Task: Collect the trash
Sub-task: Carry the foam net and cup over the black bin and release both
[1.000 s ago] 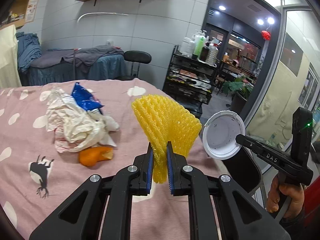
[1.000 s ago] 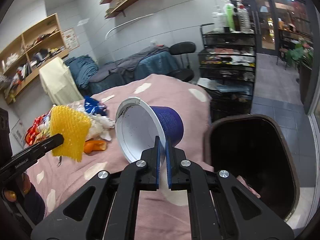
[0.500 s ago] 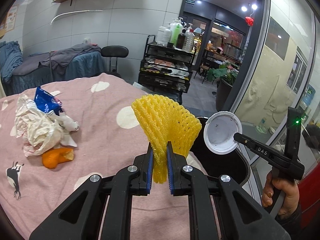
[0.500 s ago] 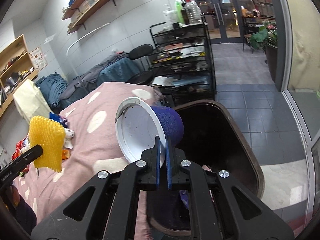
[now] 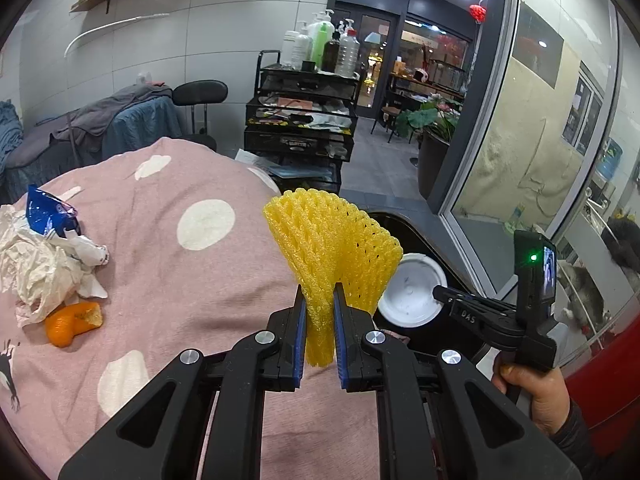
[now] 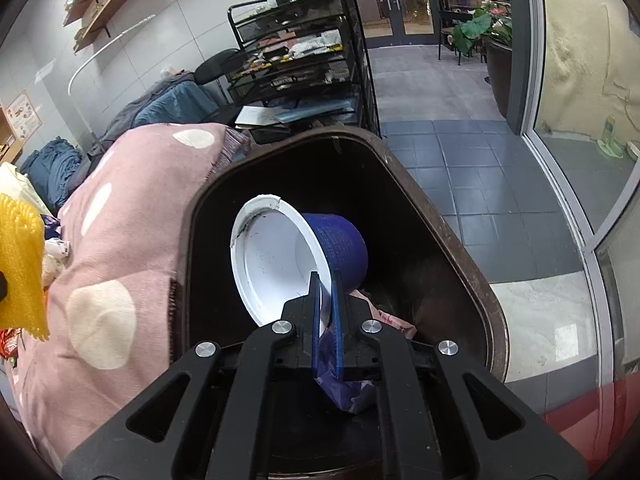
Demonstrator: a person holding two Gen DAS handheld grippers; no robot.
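Only the right wrist view shows inside the dark oval bin [image 6: 460, 240]: the right gripper [image 6: 327, 300] pinches a blue cup [image 6: 304, 256] by its rim over it. At nine o'clock, the left gripper [image 5: 320, 320] clamps yellow foam netting [image 5: 332, 248]; crumpled wrappers [image 5: 36, 272] lie on the spotted blanket [image 5: 160, 280].

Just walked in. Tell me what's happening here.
A person is clearing trash off a pink spotted bedcover with two handheld claws. The left claw is shut on a yellow foam net. The right claw grips a blue cup by its rim over the open dark bin. Crumpled paper, a blue wrapper and orange peel remain.
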